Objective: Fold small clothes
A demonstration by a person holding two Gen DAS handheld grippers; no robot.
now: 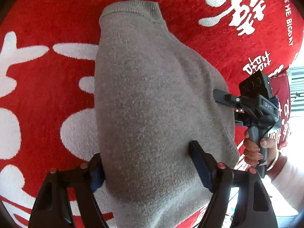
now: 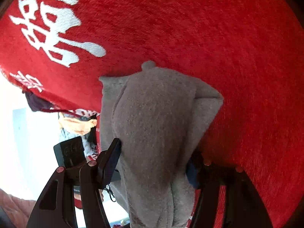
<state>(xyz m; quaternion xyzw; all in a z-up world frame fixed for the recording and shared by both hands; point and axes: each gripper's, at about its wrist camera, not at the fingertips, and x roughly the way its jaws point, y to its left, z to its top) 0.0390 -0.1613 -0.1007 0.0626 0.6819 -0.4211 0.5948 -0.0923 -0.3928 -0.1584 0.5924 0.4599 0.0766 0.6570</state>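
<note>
Item: grey fleece garment (image 1: 152,98), small, thick pile, ribbed hem at its far end in the left wrist view
Location: lies on the red plush blanket (image 1: 47,98), near that blanket's edge, bunched into a long rounded heap
Surface: red plush blanket with large white characters and a line of small white lettering, covering the whole support
Left gripper (image 1: 150,167): angled steeply down over the near end of the garment; fingers held fairly wide with the thick fleece filling the gap, both blue pads pressed against the cloth, so it grips the bunched fabric
Right gripper (image 2: 155,163): at the garment's side edge; fingers at a middling spread, the left pad pressed against the fleece, the right pad partly buried under a fold; cloth clamped between them
Hand (image 1: 256,150): bare fingers wrapped round the right gripper's handle, pale sleeve and thin bracelet at the wrist
Background: bright, washed out beyond the blanket edge; details cannot be told
</note>
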